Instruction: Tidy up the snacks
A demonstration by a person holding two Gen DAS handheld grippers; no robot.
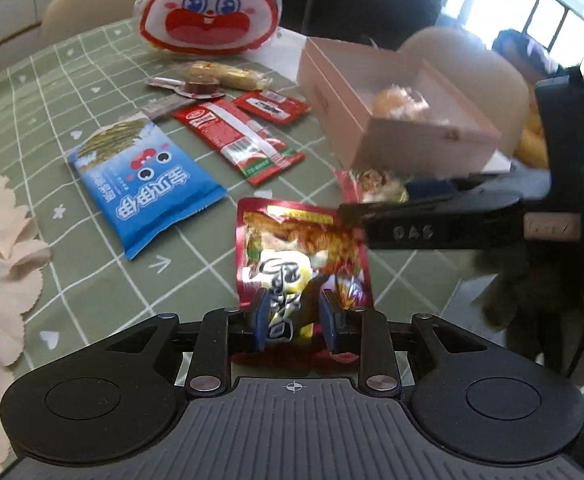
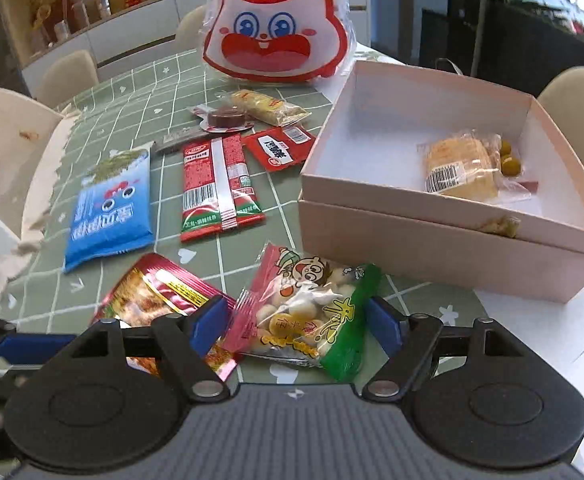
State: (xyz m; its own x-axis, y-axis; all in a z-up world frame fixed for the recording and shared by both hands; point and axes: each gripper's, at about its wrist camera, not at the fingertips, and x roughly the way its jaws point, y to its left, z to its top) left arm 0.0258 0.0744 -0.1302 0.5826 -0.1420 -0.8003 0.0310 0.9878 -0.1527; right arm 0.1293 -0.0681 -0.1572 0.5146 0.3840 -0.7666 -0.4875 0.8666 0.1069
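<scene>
nearest, left hand-held gripper: jaws narrow, pads pinching the red foil pack at its near end.
right hand-held gripper: jaws wide, straddling the biscuit bag on the counter; pads look clear of it.
middle: blue packet, long red packet, small red sachet lying flat.
pink box: open, at right, bread pack inside.
far: rabbit bag upright.

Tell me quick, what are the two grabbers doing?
Left gripper: closed on the shiny red snack packet.
Right gripper: open around the small biscuit bag, not squeezing it.
</scene>
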